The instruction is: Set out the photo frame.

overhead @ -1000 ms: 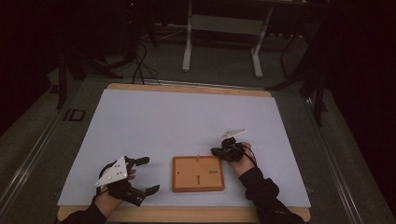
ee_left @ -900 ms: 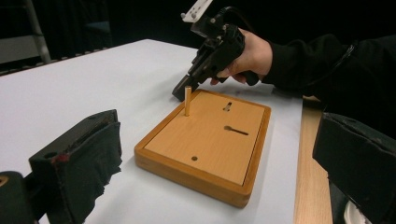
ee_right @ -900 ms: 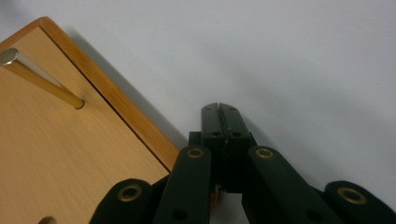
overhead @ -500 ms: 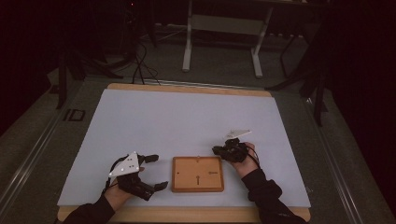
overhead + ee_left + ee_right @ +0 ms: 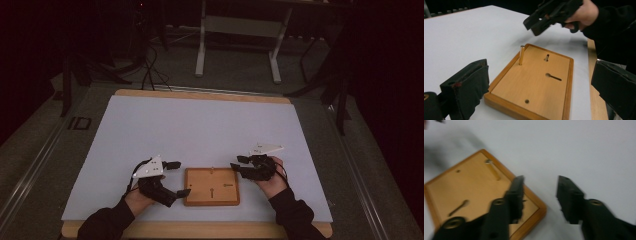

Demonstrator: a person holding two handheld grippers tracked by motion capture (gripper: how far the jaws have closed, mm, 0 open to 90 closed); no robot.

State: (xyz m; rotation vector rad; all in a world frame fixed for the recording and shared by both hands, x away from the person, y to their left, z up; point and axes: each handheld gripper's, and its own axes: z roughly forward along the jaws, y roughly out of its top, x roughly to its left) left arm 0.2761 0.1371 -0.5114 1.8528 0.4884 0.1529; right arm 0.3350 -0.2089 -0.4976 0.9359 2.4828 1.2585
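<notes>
Wooden peg board (image 5: 211,186) lies flat on the white table sheet (image 5: 200,125), near the person's edge, between the two hands. One brass-coloured peg (image 5: 521,55) stands upright in a hole near a far corner of the board, as the left gripper view shows it; other holes and a slot (image 5: 553,77) sit bare.

Left gripper (image 5: 175,178) is low at the board's left edge, jaws spread wide; in its own view they flank the board's near end without touching it.

Right gripper (image 5: 239,166) hovers over the board's right far corner, just beside the peg. Its jaws have just been opening and stand parted, nothing between them; the right gripper view, blurred, shows bare sheet in the gap.
</notes>
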